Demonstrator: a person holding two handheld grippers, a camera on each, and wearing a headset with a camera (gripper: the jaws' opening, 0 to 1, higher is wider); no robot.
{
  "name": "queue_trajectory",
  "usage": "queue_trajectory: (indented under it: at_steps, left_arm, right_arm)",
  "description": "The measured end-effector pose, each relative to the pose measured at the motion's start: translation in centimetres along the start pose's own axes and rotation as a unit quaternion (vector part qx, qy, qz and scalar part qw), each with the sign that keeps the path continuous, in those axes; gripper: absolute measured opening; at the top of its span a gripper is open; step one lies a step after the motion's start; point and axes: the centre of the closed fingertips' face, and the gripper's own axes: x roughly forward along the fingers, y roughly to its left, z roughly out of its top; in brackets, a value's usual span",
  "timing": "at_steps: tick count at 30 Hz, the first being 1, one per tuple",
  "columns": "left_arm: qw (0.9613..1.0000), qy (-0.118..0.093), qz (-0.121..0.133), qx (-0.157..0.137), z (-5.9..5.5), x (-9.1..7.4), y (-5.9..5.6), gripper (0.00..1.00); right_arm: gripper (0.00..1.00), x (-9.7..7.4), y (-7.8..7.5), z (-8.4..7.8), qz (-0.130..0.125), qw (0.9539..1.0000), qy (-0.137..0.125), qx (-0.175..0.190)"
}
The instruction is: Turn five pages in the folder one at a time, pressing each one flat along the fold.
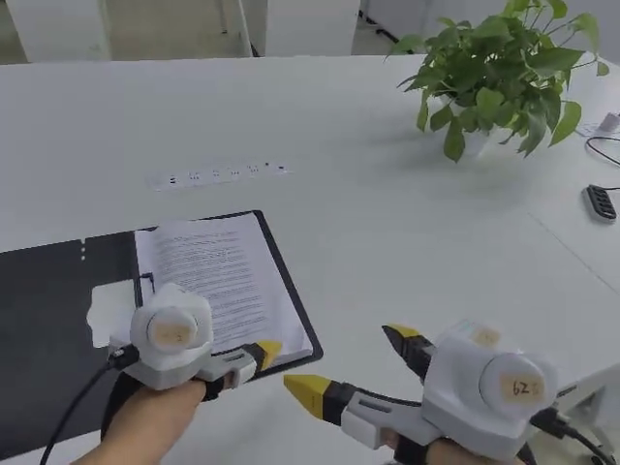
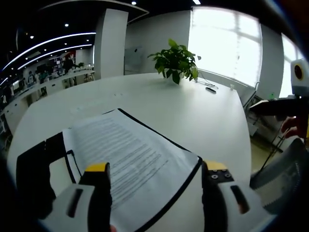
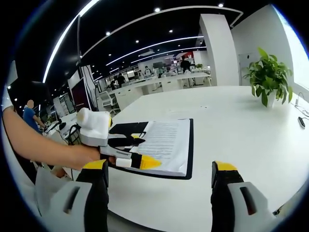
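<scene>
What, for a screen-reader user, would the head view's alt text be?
An open black folder showing a printed page lies on a white table, with the left gripper open at its near edge and the right gripper open over bare table. A potted plant stands far right.

Folder (image 1: pixel 58 291) lies open on table (image 1: pixel 387 223), near left, pages (image 1: pixel 218 276) on its right half. Socket strip (image 1: pixel 221 173) behind it. Plant (image 1: pixel 504 73) far right. Left gripper (image 2: pixel 155 167) over folder's near edge; right gripper (image 1: pixel 354 360) near right, beside folder.
</scene>
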Motion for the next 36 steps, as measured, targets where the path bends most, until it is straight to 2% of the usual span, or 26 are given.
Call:
queue_trajectory:
  at_steps: [9,13,20,21,24,27,36]
  left_arm:
    - [0.9997,-0.004,0.014,-0.019,-0.5,2.3,0.0,0.72]
    - [0.9995,0.006,0.021,-0.023,-1.3,3.1,0.0,0.7]
    - [0.9986,0.01,0.043,-0.028,-1.8,3.8,0.5,0.64]
    - [0.9986,0.011,0.047,-0.022,-1.9,3.8,0.6,0.63]
    - [0.9983,0.018,0.05,0.023,-2.6,3.9,0.5,0.63]
    - [0.9984,0.012,0.049,0.025,-2.9,3.9,0.1,0.63]
    - [0.9985,-0.003,0.044,0.034,-2.9,4.0,0.1,0.59]
  right_arm:
    - [0.88,0.7,0.0,0.0,-0.002,1.0,0.004,0.001]
    - [0.88,0.9,0.0,0.0,-0.003,1.0,0.008,-0.001]
    - [0.87,1.1,-0.2,0.1,-0.005,1.0,0.008,0.001]
    - [0.87,1.2,-0.3,0.1,-0.005,0.9999,0.009,0.001]
    - [0.86,1.5,-0.3,0.0,-0.003,0.9999,0.011,0.003]
    - [0.86,1.8,-0.3,-0.1,-0.001,0.9999,0.014,0.005]
    - [0.85,3.0,0.1,-0.5,0.005,0.9997,0.023,0.01]
